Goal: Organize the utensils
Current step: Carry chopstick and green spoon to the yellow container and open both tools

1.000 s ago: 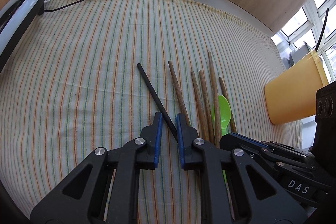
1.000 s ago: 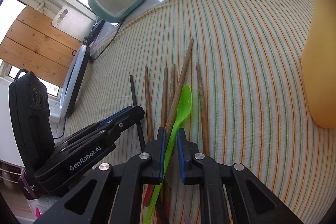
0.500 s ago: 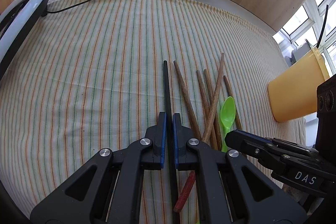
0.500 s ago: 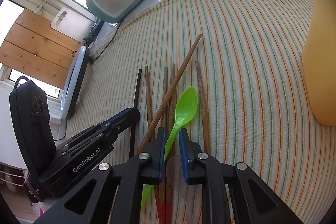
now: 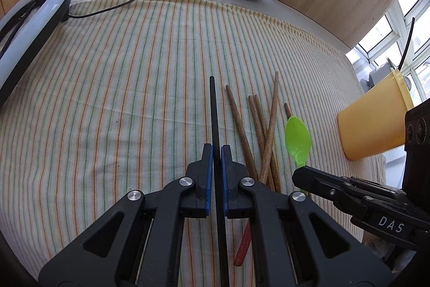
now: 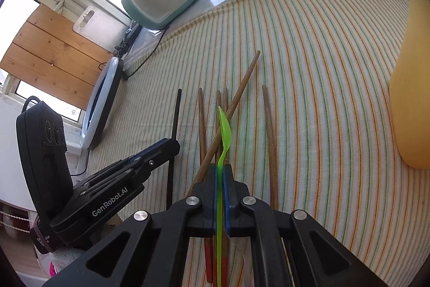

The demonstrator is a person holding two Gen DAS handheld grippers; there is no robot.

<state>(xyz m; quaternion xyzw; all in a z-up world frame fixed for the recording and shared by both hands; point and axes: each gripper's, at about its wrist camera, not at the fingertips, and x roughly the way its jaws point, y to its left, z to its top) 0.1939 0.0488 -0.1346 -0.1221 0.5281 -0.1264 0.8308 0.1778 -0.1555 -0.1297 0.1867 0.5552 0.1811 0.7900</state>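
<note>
Left gripper (image 5: 216,150) clamped on the black chopstick (image 5: 213,109) mid-shaft; right gripper (image 6: 219,168), jaws having just closed, pinches the green spoon (image 6: 224,129) by its thin handle. Both look light, stiff, slick — likely to pivot. Wooden chopsticks (image 5: 264,131) lie loose on the striped cloth (image 5: 121,88) between them — yellow cup (image 5: 373,123) well to the right.

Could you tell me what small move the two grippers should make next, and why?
Probably lift both straight up a little. The left gripper is shut on the black chopstick and the right gripper is shut on the green spoon, both low over the striped cloth. One wooden chopstick lies crossed over the others beside the spoon, so rising first should avoid dragging them before heading to the yellow cup.
</note>
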